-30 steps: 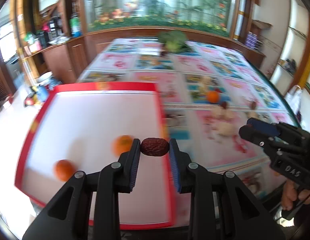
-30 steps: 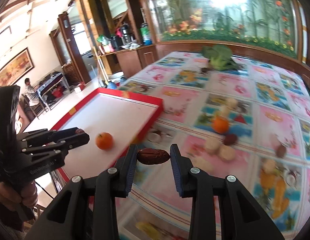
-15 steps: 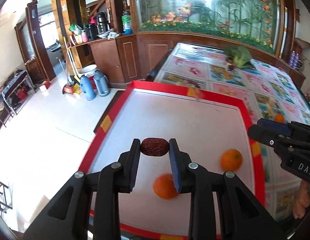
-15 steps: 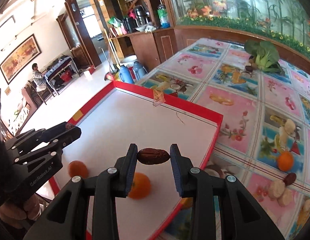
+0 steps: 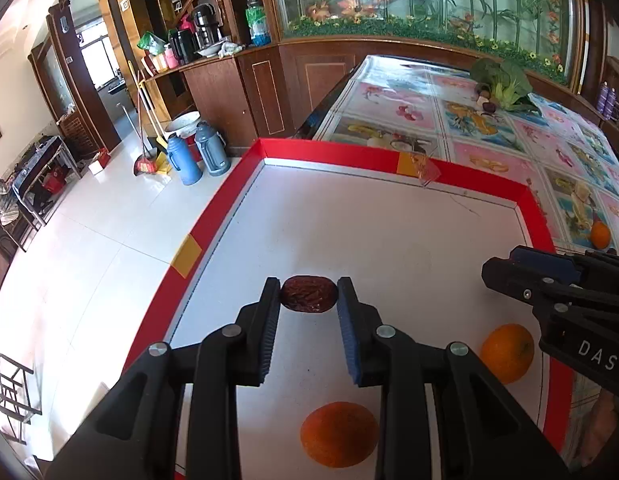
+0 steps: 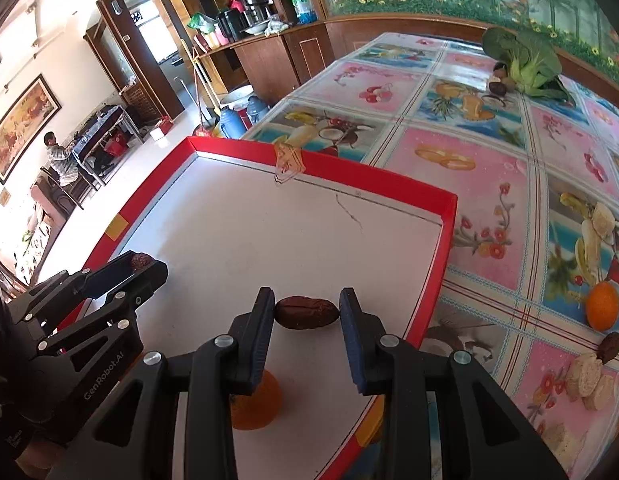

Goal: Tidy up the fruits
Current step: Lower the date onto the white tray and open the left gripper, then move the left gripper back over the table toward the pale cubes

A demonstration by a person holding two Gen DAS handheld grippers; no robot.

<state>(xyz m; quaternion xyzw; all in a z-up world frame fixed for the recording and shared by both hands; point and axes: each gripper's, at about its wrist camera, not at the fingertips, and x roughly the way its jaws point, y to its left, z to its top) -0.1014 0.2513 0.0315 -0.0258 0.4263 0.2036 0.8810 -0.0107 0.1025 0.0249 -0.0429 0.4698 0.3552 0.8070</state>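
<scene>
Over the red tray (image 5: 213, 216), left gripper (image 5: 308, 300) and right gripper (image 6: 307, 314) each clamp a date, oranges (image 5: 339, 434) at six o'clock.

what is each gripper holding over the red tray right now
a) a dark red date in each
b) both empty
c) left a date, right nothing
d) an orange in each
a: the left gripper is shut on a dark red date and the right gripper on another date, both over the white floor of the red tray, where two oranges lie loose.
</scene>
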